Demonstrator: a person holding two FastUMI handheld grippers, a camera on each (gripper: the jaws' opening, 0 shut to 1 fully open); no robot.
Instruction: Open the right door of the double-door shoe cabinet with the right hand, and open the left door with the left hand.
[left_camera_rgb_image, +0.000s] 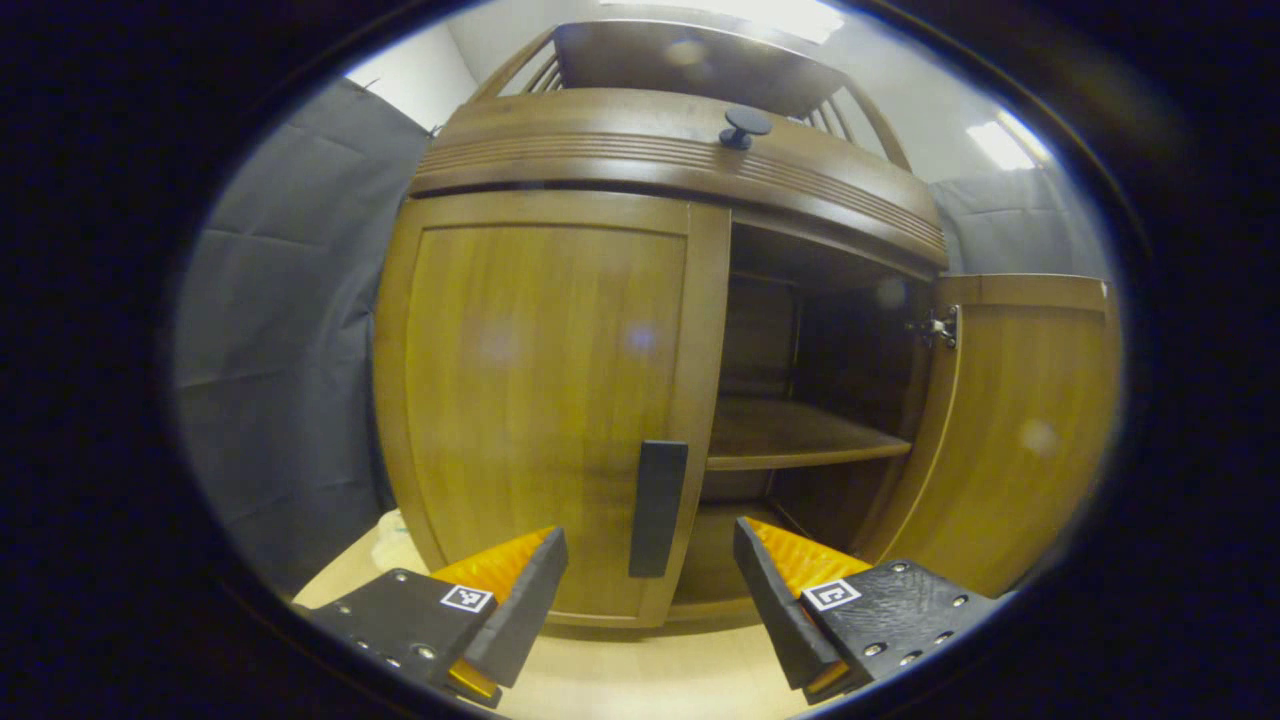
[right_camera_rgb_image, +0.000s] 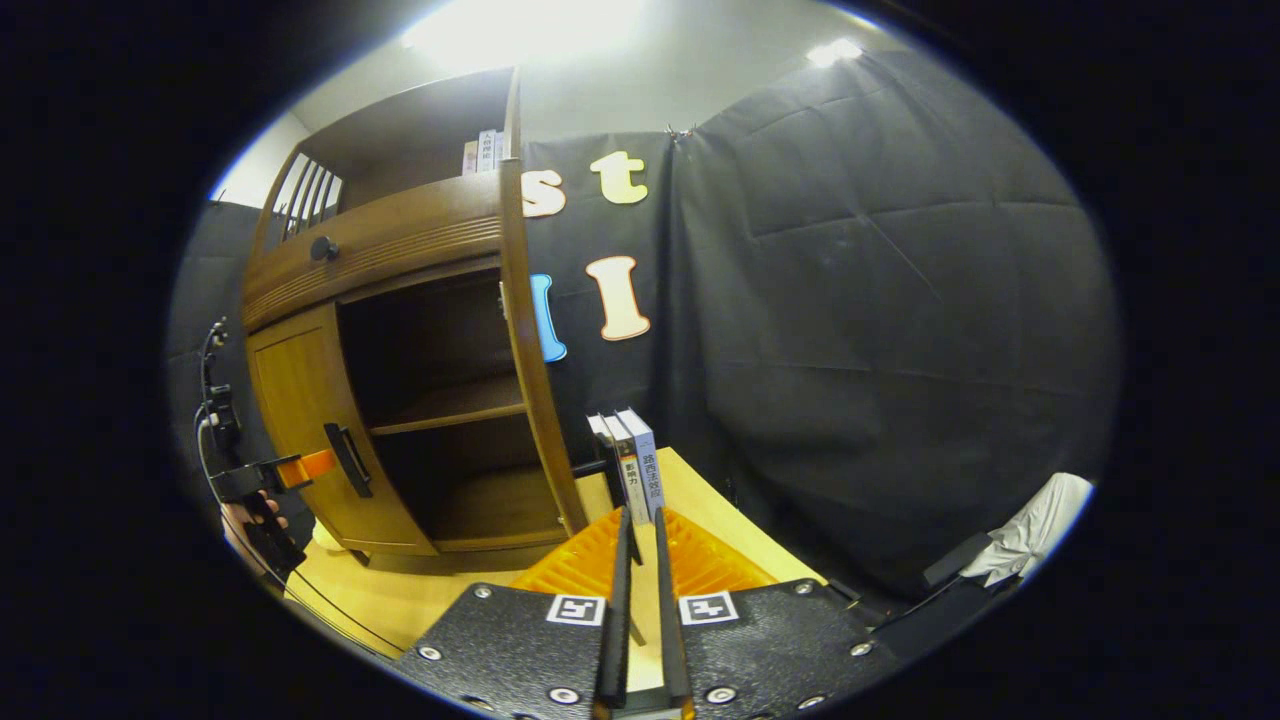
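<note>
Left door (left_camera_rgb_image: 545, 400) of the shoe cabinet (left_camera_rgb_image: 680, 160) still shut, dead center; right door (left_camera_rgb_image: 1020, 420) swung wide at 3 o'clock. Rigid wood on hinges, probably light swing. Best grabbed by the slim black handle (left_camera_rgb_image: 657, 508). Left gripper (left_camera_rgb_image: 650, 585) jaws spread either side of it, not touching. Right gripper (right_camera_rgb_image: 640, 600) jaws nearly closed, empty.

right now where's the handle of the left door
In the left gripper view the black handle sits low on the closed left door's inner edge, just ahead of the open left gripper, beside the open right compartment.
</note>
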